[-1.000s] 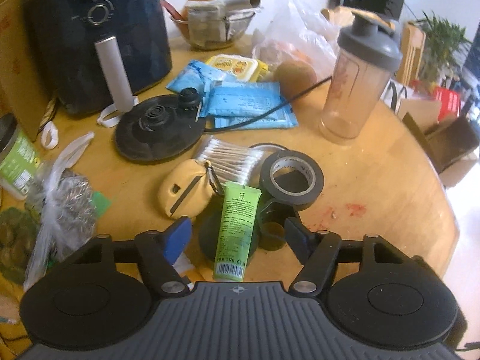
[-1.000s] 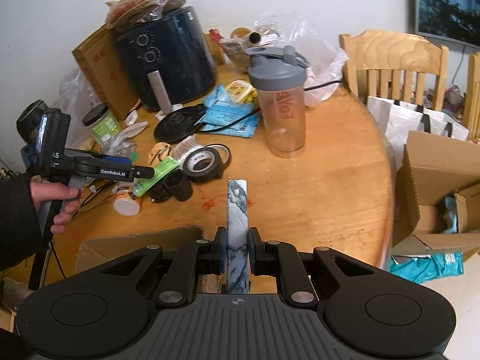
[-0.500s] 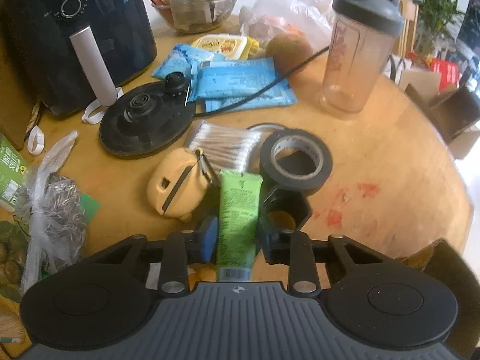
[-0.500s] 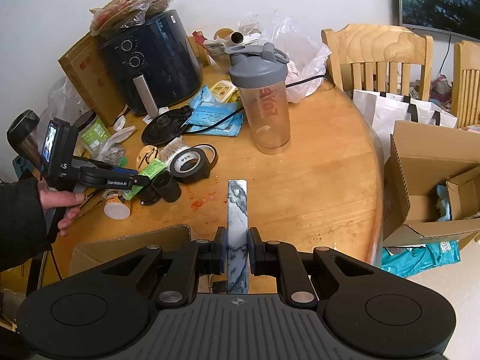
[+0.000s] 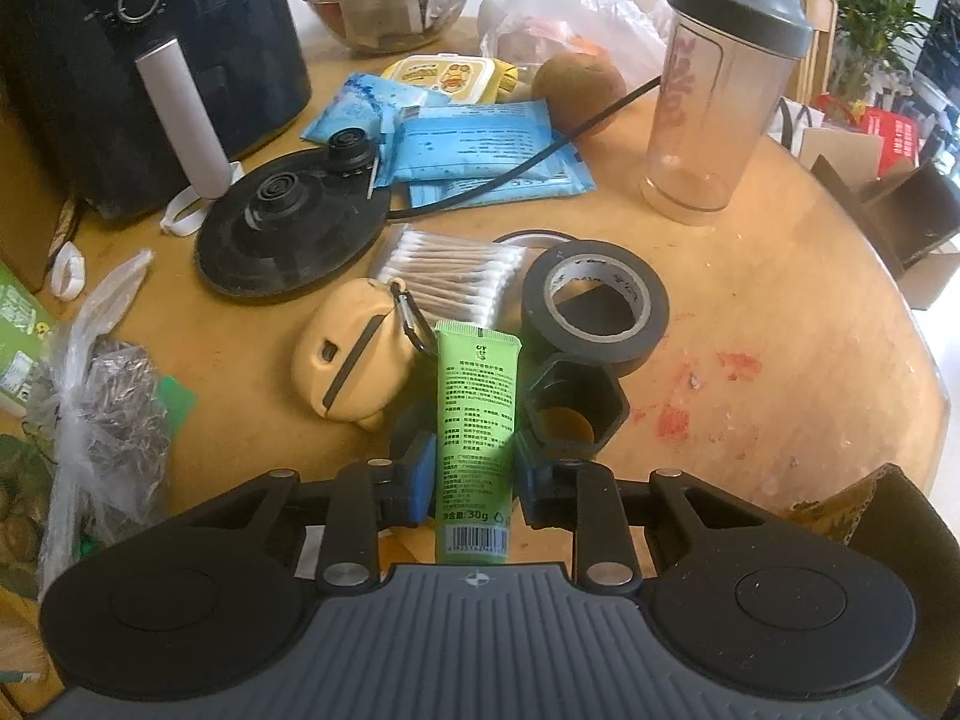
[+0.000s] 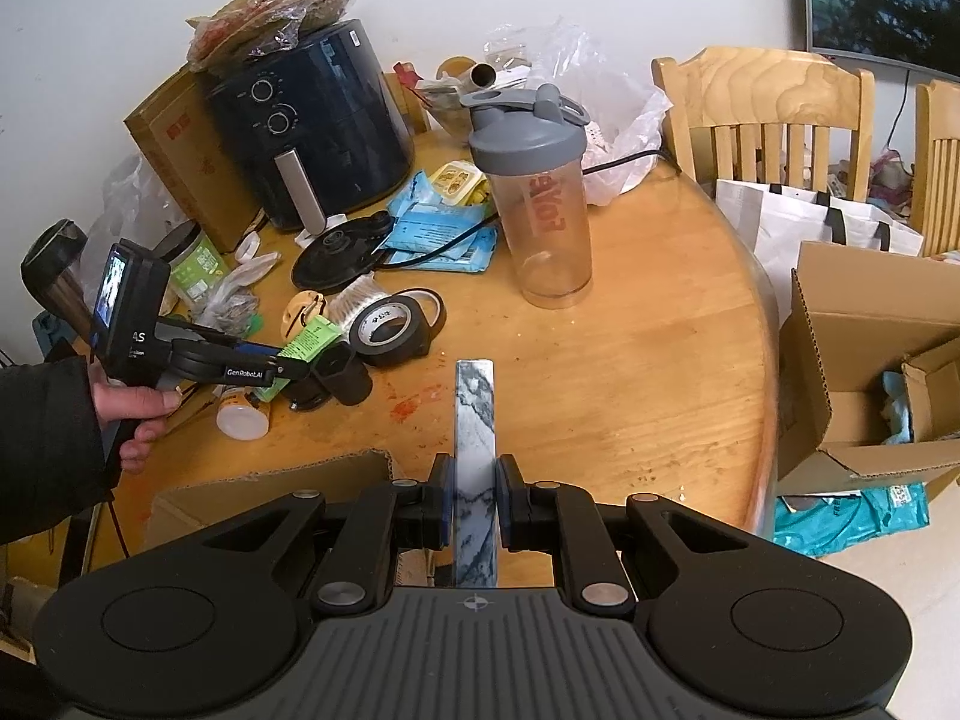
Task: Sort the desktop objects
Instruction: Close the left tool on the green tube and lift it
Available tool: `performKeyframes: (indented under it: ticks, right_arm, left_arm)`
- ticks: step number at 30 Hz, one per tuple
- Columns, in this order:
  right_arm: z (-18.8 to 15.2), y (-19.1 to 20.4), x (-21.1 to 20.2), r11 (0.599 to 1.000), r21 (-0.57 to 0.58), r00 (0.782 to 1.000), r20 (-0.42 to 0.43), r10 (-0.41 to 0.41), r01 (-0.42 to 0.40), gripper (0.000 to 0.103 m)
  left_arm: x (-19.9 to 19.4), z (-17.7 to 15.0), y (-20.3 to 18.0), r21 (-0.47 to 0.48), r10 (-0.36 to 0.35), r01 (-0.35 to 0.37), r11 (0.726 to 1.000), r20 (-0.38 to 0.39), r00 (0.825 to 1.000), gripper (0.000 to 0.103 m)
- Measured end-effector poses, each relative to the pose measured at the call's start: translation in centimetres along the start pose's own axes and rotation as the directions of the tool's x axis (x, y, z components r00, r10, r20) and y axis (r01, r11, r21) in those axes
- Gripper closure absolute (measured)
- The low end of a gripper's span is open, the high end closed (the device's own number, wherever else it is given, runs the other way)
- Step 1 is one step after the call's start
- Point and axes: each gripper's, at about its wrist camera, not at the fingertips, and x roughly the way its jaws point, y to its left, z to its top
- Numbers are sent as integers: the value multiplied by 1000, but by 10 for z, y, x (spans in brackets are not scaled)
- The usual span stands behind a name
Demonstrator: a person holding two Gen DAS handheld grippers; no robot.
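Left gripper (image 5: 474,462) has just closed: a second back its jaws stood wide either side of the green tube (image 5: 477,420), now the blue pads press its lower half. Tube lies among the clutter on the round table (image 5: 780,312), between the yellow pouch (image 5: 348,366) and the black tape roll (image 5: 594,306); whether it has lifted yet is hard to tell. Grip looks made, so lifting it out comes next. Right gripper (image 6: 475,498) is clamped on a marbled strip (image 6: 475,420), unchanged, above bare tabletop.

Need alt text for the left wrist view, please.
The left gripper is shut on a green plastic tube over a cluttered round wooden table. A black tape roll and a beige pouch flank it.
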Motion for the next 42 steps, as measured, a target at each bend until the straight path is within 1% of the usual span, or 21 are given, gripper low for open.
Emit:
performKeyframes:
  ticks: [8, 15, 21, 27, 32, 37, 42]
  right_arm:
    - [0, 0, 2, 1000, -8, 1000, -5, 15, -15, 86]
    - [2, 6, 2, 999, -31, 999, -11, 37, -38, 86]
    - [4, 12, 5, 996, -60, 998, -22, 63, -65, 86]
    - [6, 22, 11, 990, -96, 994, -46, 100, -104, 86]
    - [8, 32, 16, 982, -122, 989, -67, 135, -143, 86]
    - [10, 38, 20, 975, -143, 983, -90, 157, -169, 86]
    - [14, 43, 27, 967, -154, 976, -118, 185, -202, 86]
  left_arm:
    - [-19, 0, 2, -37, -15, 17, 999, 35, 999, 76]
    - [-47, -2, 7, -112, -20, 27, 993, 66, 998, 76]
    - [-75, -10, 8, -173, -12, 27, 984, 89, 996, 76]
    - [-103, -24, 7, -257, -12, 40, 966, 112, 994, 76]
    - [-119, -38, 1, -318, 9, 26, 948, 108, 994, 76]
    - [-133, -56, -4, -394, 26, 18, 919, 106, 994, 76]
    - [-144, -74, -12, -475, 61, -10, 880, 91, 994, 76]
